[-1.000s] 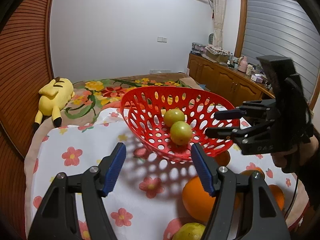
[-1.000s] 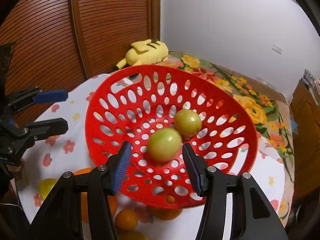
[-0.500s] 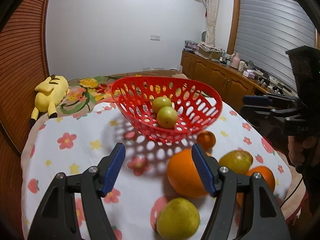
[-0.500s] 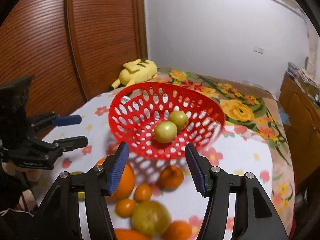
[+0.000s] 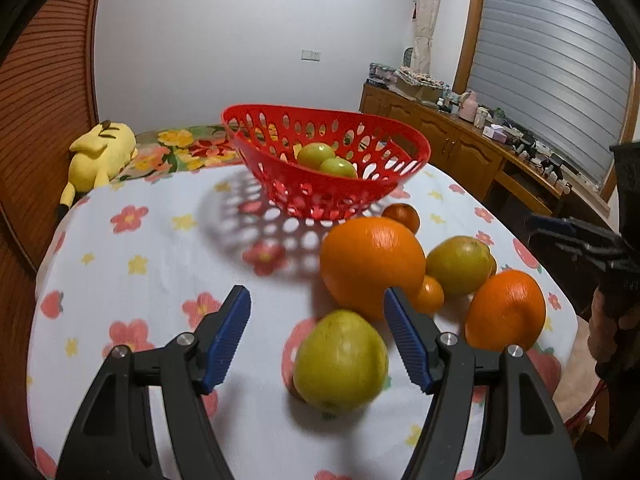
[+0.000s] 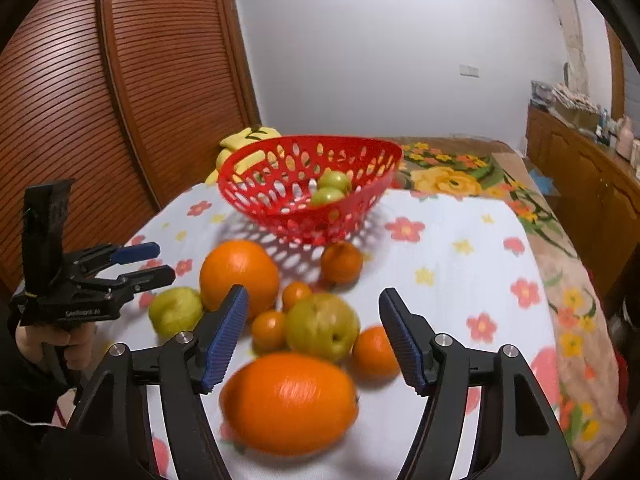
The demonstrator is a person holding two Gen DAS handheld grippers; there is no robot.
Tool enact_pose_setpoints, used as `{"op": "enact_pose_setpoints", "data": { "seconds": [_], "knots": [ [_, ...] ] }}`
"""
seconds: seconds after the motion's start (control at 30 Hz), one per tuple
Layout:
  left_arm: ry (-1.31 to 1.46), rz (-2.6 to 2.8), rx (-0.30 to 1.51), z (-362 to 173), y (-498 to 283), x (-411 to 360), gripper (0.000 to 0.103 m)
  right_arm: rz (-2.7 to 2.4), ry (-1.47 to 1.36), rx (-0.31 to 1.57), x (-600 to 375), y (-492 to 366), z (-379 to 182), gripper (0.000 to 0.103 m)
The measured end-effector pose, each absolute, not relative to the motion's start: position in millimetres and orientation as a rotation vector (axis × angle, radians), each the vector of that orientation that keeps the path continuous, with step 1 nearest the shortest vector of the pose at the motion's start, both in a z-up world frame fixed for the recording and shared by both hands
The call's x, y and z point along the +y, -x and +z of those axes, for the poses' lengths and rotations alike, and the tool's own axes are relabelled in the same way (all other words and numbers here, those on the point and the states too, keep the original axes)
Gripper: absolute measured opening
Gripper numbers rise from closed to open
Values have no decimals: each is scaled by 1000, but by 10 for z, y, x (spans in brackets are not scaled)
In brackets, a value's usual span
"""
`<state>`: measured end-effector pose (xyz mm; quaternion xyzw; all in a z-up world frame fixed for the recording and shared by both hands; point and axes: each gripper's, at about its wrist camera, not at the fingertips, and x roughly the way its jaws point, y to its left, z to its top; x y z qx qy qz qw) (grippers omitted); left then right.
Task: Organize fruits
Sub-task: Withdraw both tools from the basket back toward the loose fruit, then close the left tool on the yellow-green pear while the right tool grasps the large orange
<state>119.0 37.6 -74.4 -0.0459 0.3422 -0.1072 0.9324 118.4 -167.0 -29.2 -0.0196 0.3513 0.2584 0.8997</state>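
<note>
Both grippers were empty and pointed down at the loose fruit on the flowered tablecloth [image 5: 152, 264]. On the left gripper [image 5: 316, 336] the jaws stood apart without pressing anything, and a green apple [image 5: 340, 360] lay on the cloth between and just below its blue pads [image 5: 228, 336]. The right gripper's [image 6: 312, 340] jaws were opening, with nothing pressed between them; a big orange [image 6: 288, 400] lay close beneath them, and a second green apple [image 6: 322, 326] and several small tangerines [image 6: 269, 330] lay just beyond. The red basket [image 6: 280, 216] stood farther back on the table, holding two small green fruits [image 6: 332, 188], while the rest of the pile sat in front of it, near but outside. This looked like the reach for the next pieces, early in the sorting. Each hand would need to come lower and set its pads on either side of one fruit before closing; the round skins could roll away or knock a neighbour. A hand [image 6: 60, 340] showed under the left gripper's handle, which sat tilted downward toward the table.
</note>
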Motion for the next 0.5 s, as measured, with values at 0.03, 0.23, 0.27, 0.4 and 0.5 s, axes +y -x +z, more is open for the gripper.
{"op": "enact_pose_setpoints", "data": {
  "seconds": [0.03,0.23,0.27,0.4,0.5],
  "knots": [
    [97,-218,705,-759,-1178,374,70,536,36,730,-1674,-1151,-314,72],
    [96,-226,737,-871,-1106,313,70,540,38,757,-1668,-1011,-524,75],
    [93,-227,740,-891,-1100,297,70,541,37,766,-1664,-1001,-564,77],
    [89,-228,762,-966,-1112,263,70,547,21,789,-1675,-990,-664,82],
    [78,-223,777,-1020,-1119,232,70,552,4,796,-1697,-991,-697,85]
  ]
}}
